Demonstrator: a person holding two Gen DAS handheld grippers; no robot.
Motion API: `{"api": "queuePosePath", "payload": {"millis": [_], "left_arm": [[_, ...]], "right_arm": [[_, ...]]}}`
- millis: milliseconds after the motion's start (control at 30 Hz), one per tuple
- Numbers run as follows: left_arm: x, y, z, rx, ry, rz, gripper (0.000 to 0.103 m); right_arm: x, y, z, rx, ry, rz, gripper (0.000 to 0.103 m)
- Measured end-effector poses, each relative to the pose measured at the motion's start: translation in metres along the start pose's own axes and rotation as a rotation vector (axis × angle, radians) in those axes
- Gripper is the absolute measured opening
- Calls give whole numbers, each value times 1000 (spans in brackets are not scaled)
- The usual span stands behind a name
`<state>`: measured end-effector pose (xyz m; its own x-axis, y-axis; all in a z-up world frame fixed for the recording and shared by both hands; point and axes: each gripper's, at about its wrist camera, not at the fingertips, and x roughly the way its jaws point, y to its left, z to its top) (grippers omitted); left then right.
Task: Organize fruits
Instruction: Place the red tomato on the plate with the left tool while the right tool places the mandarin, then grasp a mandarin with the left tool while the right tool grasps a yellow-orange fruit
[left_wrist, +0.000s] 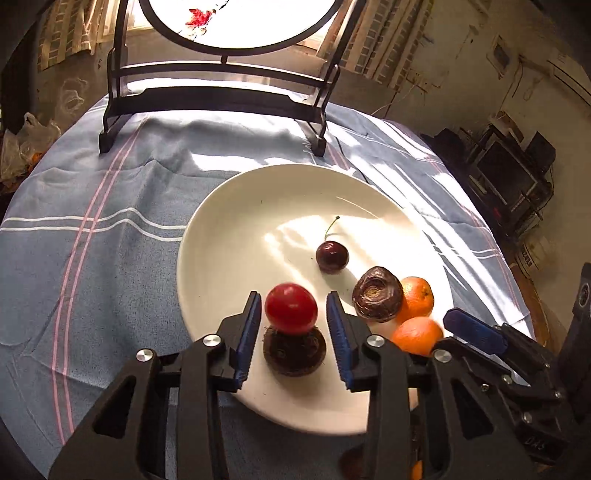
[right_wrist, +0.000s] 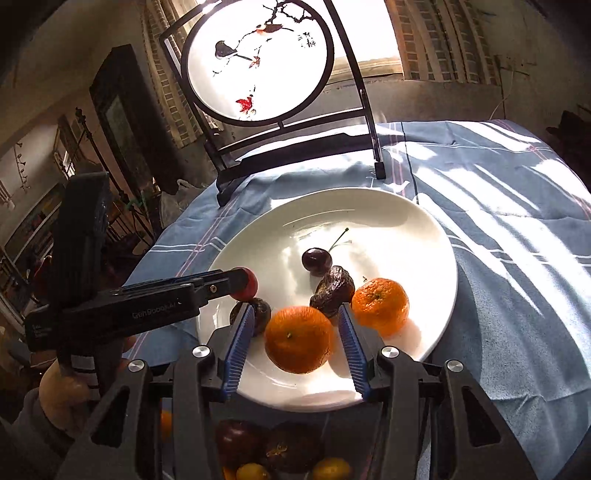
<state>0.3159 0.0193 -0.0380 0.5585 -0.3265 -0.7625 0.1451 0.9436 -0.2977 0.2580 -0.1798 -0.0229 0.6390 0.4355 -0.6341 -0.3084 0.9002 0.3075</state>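
On the white plate, fruit inventory as follows. Item: red cherry tomato, perched on top of a dark round fruit at the plate's near-left edge; it lies between the blue pads of the left gripper, whose jaws stand apart with a gap on either side, touching neither fruit. Item: orange, near edge of the plate, between the fingers of the right gripper; jaws likewise spread, gaps visible both sides, holding nothing. Item: second orange, just right of the first. Item: wrinkled brown fruit, touching a dark cherry with its stem pointing away.

Pose: both grippers reach in low from the plate's near side, angled downward, left gripper crossing level at the right camera's left.

Right wrist view only: a person's hand on the left tool's grip, and more fruit beneath the right gripper, off the plate. Left wrist view only: the tomato's stacking, seen straight on.

Surroundings: blue striped cloth; round painted screen on a dark stand behind the plate.
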Motion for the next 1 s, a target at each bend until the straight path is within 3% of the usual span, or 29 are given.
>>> {"api": "queuePosePath", "payload": {"millis": [100, 167, 467, 700, 800, 867, 933, 1000], "left_arm": [[-12, 8, -5, -27, -29, -6, 55], [-30, 7, -15, -12, -53, 0, 56], [-104, 5, -118, 149, -55, 25, 62], [-96, -6, -160, 276, -12, 131, 62], [-80, -5, -160, 274, 22, 179, 53], [-74, -8, -160, 280, 19, 177, 50], [-69, -11, -161, 291, 30, 168, 36], [-69, -13, -161, 301, 21, 162, 33]], "right_arm": [[-19, 2, -6, -17, -46, -2, 53], [-37, 1, -14, -20, -66, -4, 53], [-103, -21, -97, -4, -74, 23, 58], [-109, -27, -114, 10, -86, 28, 58], [-108, -27, -114, 14, -87, 18, 58], [-108, -27, -115, 9, -88, 19, 58], [-108, -25, -116, -1, -88, 22, 58], [-108, -22, -117, -23, -90, 34, 58]]}}
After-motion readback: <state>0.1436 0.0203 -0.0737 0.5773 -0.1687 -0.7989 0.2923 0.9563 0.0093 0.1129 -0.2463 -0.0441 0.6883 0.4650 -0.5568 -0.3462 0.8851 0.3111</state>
